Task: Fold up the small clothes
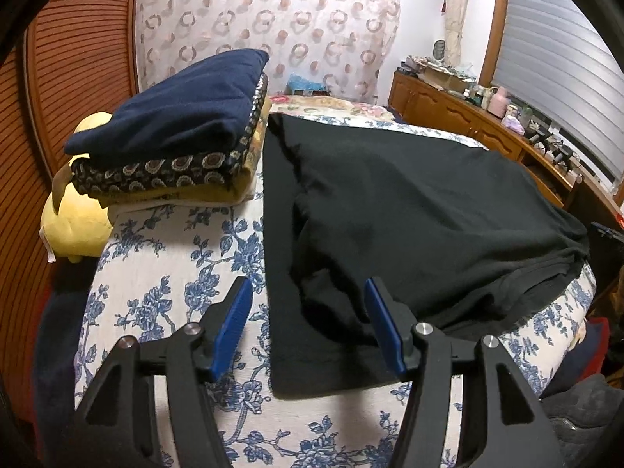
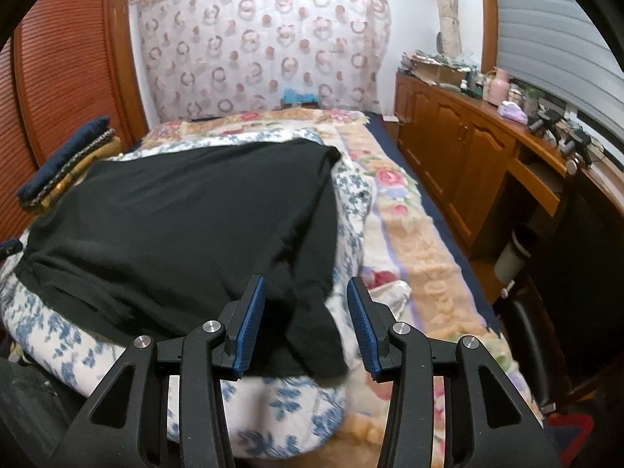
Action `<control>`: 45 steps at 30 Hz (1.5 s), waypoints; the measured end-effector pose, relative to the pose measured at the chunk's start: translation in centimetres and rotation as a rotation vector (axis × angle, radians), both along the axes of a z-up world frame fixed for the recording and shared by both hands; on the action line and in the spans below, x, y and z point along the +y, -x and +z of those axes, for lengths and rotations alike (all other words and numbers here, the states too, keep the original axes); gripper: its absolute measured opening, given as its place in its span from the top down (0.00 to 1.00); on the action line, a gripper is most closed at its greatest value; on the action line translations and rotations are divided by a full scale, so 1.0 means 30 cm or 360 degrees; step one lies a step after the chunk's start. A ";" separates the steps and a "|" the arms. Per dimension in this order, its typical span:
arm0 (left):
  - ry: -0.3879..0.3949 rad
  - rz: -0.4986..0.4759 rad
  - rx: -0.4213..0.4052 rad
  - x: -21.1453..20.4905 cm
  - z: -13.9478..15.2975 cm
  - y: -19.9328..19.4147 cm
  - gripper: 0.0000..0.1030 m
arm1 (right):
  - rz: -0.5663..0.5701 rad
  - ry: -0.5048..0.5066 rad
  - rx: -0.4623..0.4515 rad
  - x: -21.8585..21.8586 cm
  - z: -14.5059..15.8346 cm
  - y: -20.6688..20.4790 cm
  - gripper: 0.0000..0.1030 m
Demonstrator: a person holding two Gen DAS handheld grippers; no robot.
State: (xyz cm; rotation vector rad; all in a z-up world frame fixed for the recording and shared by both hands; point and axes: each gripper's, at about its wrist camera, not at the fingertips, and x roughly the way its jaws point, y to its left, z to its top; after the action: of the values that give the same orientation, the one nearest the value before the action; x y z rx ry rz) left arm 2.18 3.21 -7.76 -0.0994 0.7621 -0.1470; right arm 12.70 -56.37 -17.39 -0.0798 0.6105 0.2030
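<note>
Left wrist view is showing the left gripper (image 1: 308, 327) and right gripper (image 2: 306, 325) hanging open over the black garment (image 1: 409, 210), likely between folds, needing fresh corner grips.

even indoor light, soft shadows, fisheye bending, dark corners, slight blur

Blue-flowered quilt (image 1: 163, 273) bearing spread black garment (image 1: 409, 210) beside folded clothes stack (image 1: 175, 132).
</note>
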 end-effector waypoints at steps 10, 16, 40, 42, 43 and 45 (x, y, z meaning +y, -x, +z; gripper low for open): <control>-0.0037 0.0021 0.0020 -0.012 -0.019 -0.012 0.43 | 0.0212 0.0012 -0.0033 0.201 0.003 -0.055 0.45; -0.0041 -0.0005 0.0006 -0.024 -0.007 -0.018 0.43 | 0.0405 0.0103 0.0046 0.365 -0.082 -0.088 0.42; -0.0124 -0.0021 0.0134 -0.045 -0.057 -0.096 0.43 | 0.0471 0.0141 0.0073 0.453 -0.171 -0.067 0.33; -0.0125 -0.0037 0.0129 -0.051 -0.057 -0.097 0.46 | 0.0470 0.0141 0.0073 0.454 -0.171 -0.065 0.33; -0.0114 -0.0061 0.0122 -0.054 -0.056 -0.096 0.54 | 0.0470 0.0142 0.0073 0.453 -0.172 -0.065 0.33; -0.0102 -0.0086 0.0118 -0.054 -0.055 -0.093 0.64 | 0.0471 0.0141 0.0073 0.453 -0.172 -0.065 0.33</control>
State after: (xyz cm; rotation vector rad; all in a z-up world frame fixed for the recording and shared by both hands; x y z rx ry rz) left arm 4.96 1.58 -9.42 -0.0236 0.8433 -0.1708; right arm 14.64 -42.79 -22.56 -0.2523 0.6518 0.4652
